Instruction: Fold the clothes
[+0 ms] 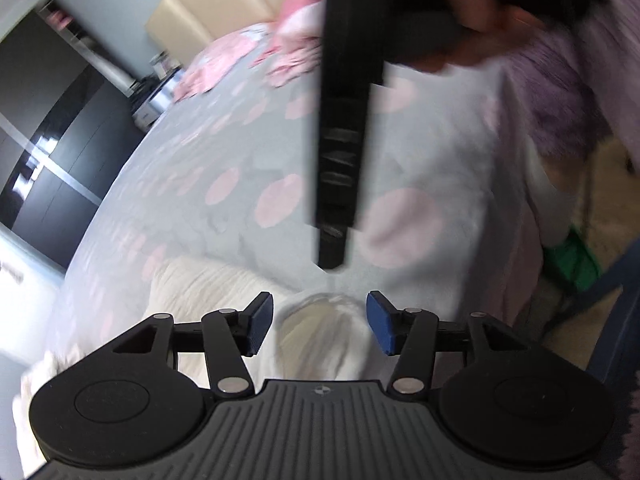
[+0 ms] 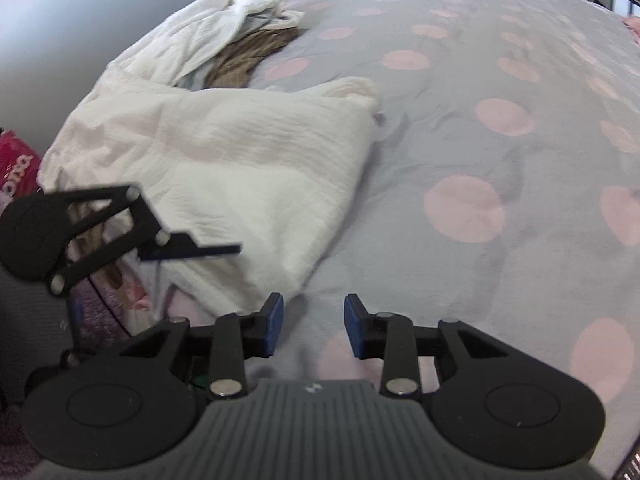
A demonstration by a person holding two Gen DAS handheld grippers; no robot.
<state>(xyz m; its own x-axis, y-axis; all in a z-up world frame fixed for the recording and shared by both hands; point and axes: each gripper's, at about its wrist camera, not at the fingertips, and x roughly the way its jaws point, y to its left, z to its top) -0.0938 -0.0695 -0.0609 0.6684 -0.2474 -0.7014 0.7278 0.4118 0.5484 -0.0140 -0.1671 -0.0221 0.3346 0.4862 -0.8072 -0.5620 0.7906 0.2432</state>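
Note:
A white crinkled garment (image 2: 240, 160) lies folded on the grey bedspread with pink dots (image 2: 480, 140). My right gripper (image 2: 314, 328) stands open just above the bedspread, beside the garment's near corner, with nothing between its blue pads. My left gripper (image 1: 320, 320) is open too; a bunched edge of the white garment (image 1: 208, 292) lies under and between its jaws, and the pads are apart from it. In the right wrist view the left gripper (image 2: 200, 250) hovers over the garment's left edge. The right gripper (image 1: 332, 256) hangs as a dark bar, held by a hand (image 1: 480, 28).
A heap of white and brown clothes (image 2: 248, 52) lies at the bed's far left. Pink clothes (image 1: 224, 64) lie at the far end. A red package (image 2: 16, 168) sits off the bed's left side. A dark wardrobe (image 1: 60, 140) stands beyond. A purple fuzzy sleeve (image 1: 560, 92) is close.

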